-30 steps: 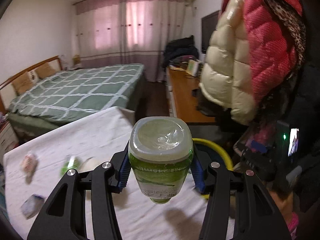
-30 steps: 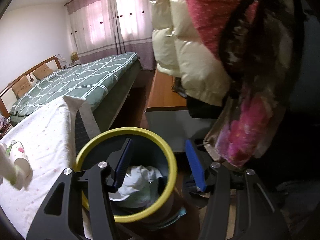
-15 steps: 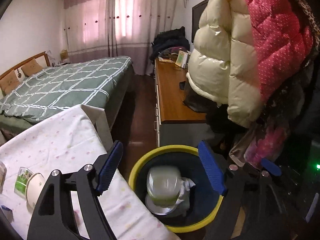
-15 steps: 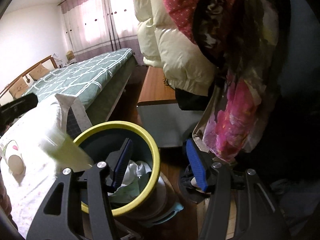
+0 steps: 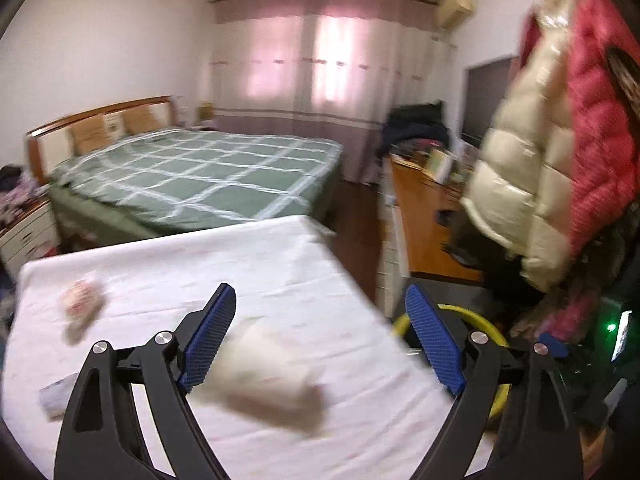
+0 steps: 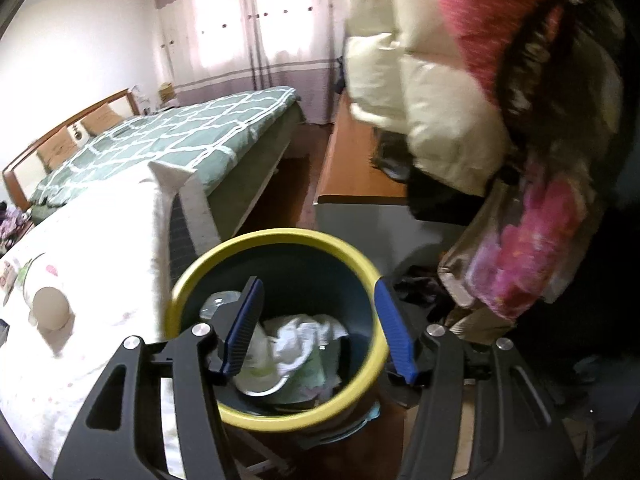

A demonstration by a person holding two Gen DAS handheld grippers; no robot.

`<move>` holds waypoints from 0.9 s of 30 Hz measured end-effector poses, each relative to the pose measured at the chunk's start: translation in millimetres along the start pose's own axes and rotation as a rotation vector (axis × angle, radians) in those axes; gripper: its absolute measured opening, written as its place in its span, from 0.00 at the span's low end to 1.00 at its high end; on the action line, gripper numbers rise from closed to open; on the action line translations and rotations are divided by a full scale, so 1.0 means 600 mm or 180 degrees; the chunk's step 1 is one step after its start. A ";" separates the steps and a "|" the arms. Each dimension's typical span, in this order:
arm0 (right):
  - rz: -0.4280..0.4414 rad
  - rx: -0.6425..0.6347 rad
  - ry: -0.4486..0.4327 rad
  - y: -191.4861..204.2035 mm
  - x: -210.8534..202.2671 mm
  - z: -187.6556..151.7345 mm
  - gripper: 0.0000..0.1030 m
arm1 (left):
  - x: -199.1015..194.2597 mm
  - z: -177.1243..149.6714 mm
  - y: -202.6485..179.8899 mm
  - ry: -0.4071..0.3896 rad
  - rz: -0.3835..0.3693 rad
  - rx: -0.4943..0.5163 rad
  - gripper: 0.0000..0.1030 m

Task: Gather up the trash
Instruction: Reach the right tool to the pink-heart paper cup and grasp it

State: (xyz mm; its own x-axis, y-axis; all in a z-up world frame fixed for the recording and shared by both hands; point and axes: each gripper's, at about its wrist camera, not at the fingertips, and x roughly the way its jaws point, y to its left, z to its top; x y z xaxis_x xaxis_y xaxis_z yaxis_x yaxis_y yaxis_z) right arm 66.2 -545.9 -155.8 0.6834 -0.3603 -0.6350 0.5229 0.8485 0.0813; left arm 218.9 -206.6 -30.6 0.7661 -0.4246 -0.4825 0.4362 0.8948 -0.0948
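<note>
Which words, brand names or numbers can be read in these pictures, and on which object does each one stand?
No text can be read in either view.
Paper cup lying on the white-covered table: small printed marks, too blurred to read.
Wrapper on the table: a printed pattern, smeared by motion.
Bottle in the yellow-rimmed bin: no label shows.
Items on the far wooden dresser: too small to read.

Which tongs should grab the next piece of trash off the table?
Probably the left tongs: they are open and empty, over the white table, with the blurry paper cup right ahead. The right tongs, also open, hang over the yellow-rimmed bin.
</note>
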 end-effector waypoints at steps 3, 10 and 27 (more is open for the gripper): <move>0.0084 -0.0090 0.0014 0.037 0.001 0.000 0.54 | -0.032 -0.016 0.093 -0.0075 0.0348 -0.0174 0.84; 0.0423 -0.0380 0.0079 0.157 0.000 -0.002 0.55 | -0.088 -0.059 0.286 -0.0131 0.1027 -0.0606 0.85; 0.1282 -0.1074 0.0234 0.400 0.001 -0.004 0.73 | -0.154 -0.145 0.482 -0.0312 0.1802 -0.1131 0.89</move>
State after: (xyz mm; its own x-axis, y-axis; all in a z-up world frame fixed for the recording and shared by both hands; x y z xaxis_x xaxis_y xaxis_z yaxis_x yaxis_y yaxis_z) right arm 190.7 -341.6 -138.4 0.7523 0.0377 -0.6577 0.0251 0.9960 0.0859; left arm 233.0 103.7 -89.2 0.8774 0.1277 -0.4625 -0.2141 0.9669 -0.1391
